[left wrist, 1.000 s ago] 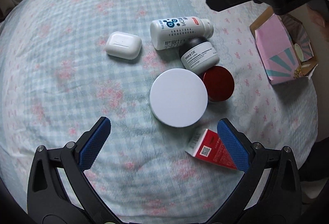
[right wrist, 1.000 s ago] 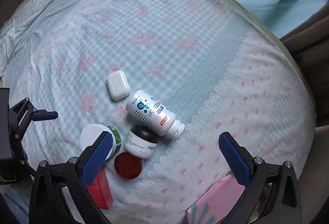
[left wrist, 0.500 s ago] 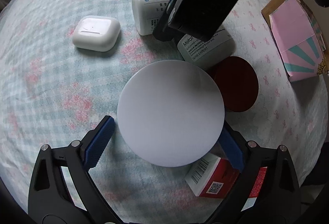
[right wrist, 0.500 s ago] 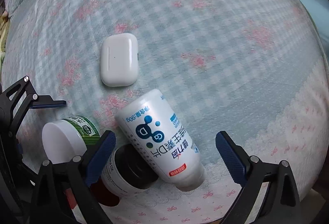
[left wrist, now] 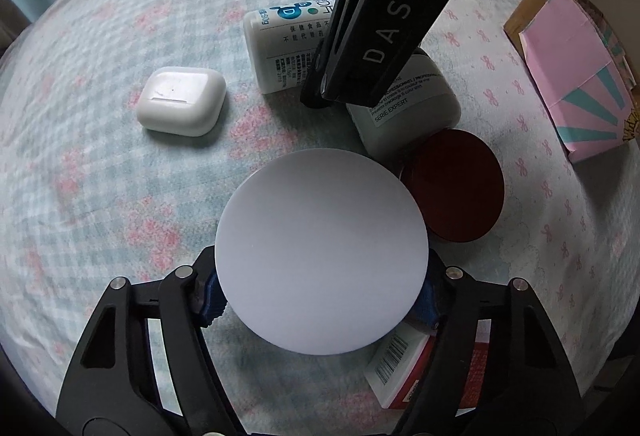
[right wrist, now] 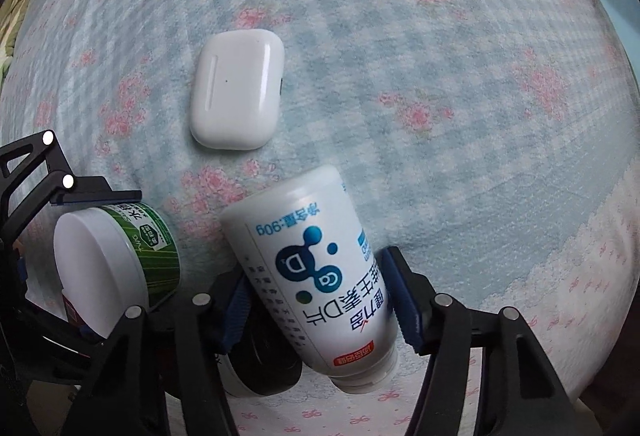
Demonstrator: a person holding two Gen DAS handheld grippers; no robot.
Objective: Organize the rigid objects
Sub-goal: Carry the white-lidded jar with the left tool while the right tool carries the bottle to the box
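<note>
I am closing my right gripper (right wrist: 320, 300) around the white bottle (right wrist: 316, 276), lying on its side just beside the earbud case (right wrist: 238, 89), base toward that case and cap away from it. It is looking light, stiff and slick, so mid-body is my hold. My left gripper (left wrist: 322, 300) is closing on the white-lidded jar (left wrist: 322, 252), standing farther from the case.
</note>
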